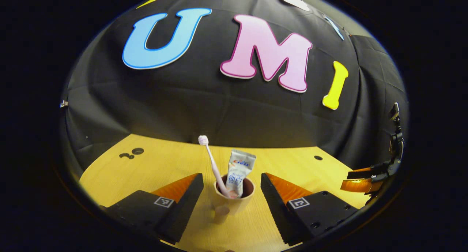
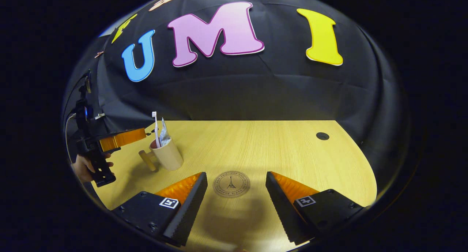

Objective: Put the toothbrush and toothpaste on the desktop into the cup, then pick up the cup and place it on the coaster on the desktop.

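Toothbrush [image 1: 213, 163] and toothpaste [image 1: 237, 172] both stand inside the cup [image 1: 234, 199], which sits on the wooden desktop [image 1: 168, 164] at the lower centre of the left gripper view. The brush leans toward the upper left, its bristled head well above the rim, while the tube rises nearly upright just to its right, crimped end on top. The cup's handle [image 1: 221, 212] points toward the camera at the bottom of the frame.

The left gripper [image 1: 231, 193] has its 2 fingers spread wide, 1 on each side of the cup, with desktop visible between each finger and the cup wall; neither touches it. At the right edge of that view the right gripper [image 1: 362, 180] shows as a small shape over the desk edge.

In the right gripper view the cup [image 2: 167, 155] stands at the left of the frame with the toothbrush [image 2: 156, 129] and toothpaste [image 2: 164, 135] poking out of it, its handle [image 2: 147, 160] toward the lower left. The left gripper [image 2: 140, 135] reaches in from the left edge, held by a hand [image 2: 83, 168], its tip near the cup's rim.

The right gripper [image 2: 236, 188] also has its fingers spread apart, holding nothing. The round coaster [image 2: 231, 184] lies flat on the desktop at the lower centre, between those fingers and well apart from the cup.
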`<state>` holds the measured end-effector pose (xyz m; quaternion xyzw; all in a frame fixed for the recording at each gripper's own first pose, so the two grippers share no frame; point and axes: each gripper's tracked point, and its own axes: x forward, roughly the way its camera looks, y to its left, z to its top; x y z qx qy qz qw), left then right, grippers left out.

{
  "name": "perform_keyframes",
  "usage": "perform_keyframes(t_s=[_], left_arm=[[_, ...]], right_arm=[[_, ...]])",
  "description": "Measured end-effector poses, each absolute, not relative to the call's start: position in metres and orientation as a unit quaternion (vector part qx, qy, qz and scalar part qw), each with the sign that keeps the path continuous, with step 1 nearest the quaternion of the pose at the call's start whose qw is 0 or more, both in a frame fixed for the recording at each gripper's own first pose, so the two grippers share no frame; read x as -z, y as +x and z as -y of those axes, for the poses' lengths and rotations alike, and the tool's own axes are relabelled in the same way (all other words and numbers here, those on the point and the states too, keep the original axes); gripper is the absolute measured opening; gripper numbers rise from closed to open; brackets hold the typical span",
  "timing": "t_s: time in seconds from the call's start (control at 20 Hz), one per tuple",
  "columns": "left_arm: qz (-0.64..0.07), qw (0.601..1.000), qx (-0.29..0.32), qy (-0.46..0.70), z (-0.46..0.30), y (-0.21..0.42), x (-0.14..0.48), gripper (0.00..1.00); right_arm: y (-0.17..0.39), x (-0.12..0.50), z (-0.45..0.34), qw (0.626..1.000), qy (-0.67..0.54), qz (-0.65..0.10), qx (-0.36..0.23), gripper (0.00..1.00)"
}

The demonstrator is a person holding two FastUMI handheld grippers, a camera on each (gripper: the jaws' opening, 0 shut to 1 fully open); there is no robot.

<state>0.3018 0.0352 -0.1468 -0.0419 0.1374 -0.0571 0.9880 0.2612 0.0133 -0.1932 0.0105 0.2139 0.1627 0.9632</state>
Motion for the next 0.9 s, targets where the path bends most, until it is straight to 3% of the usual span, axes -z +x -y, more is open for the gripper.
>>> perform_keyframes(t_s=[0.35, 0.65, 0.9], left_arm=[[-0.283, 0.957, 0.063, -0.021, -0.043, 0.298, 0.174, 0.98], [-0.423, 0.901, 0.087, 0.046, -0.043, 0.295, 0.205, 0.96], [-0.481, 0.868, 0.099, 0.072, -0.038, 0.298, 0.223, 0.93]], right_arm=[[0.243, 0.192, 0.005, 0.960, 0.019, -0.225, -0.165, 0.98], [0.211, 0.203, 0.027, 0.956, 0.053, -0.253, -0.142, 0.98], [0.185, 0.221, 0.058, 0.952, 0.067, -0.279, -0.104, 0.98]])
